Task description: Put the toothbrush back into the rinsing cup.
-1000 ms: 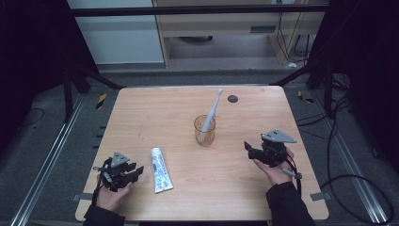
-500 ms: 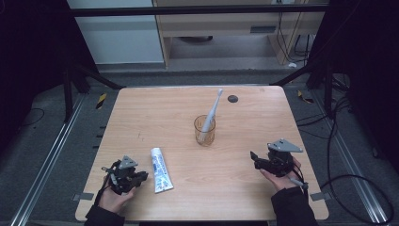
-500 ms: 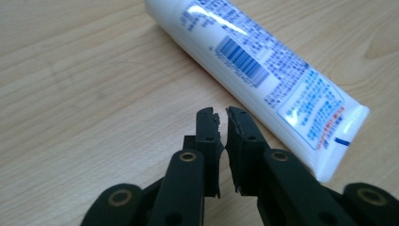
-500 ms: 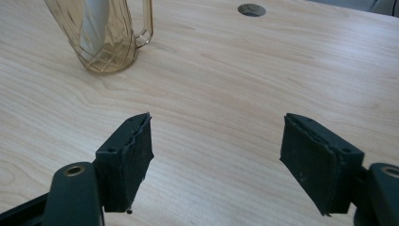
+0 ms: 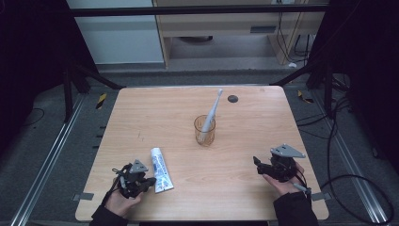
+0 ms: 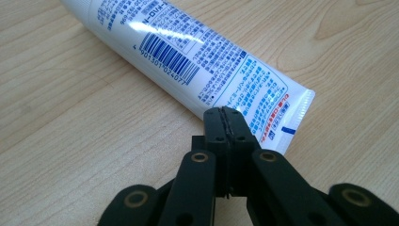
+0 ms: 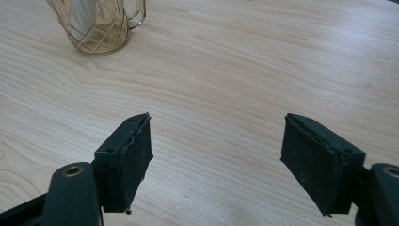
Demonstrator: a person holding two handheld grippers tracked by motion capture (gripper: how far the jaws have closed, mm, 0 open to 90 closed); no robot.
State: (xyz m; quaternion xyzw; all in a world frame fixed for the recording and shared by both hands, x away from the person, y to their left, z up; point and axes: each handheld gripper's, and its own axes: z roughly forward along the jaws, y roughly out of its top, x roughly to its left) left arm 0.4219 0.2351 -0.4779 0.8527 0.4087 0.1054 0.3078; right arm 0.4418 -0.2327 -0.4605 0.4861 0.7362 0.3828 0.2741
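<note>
While the left gripper [image 6: 225, 123], jaws just closed on nothing, is hovering by the near-left white-and-blue plastic toothpaste tube's [image 6: 197, 61] crimp, the right gripper [image 7: 217, 162] is gaping wide over bare wooden table [image 7: 244, 70].

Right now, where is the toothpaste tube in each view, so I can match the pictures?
High view: the toothpaste tube lies bottom left of centre, just right of the left gripper.
Left gripper view: the tube runs diagonally from top left to right of centre, its crimped end just behind the shut jaws.
Right gripper view: not in it.
Shared landmark: the amber glass cup on the wooden table.
</note>
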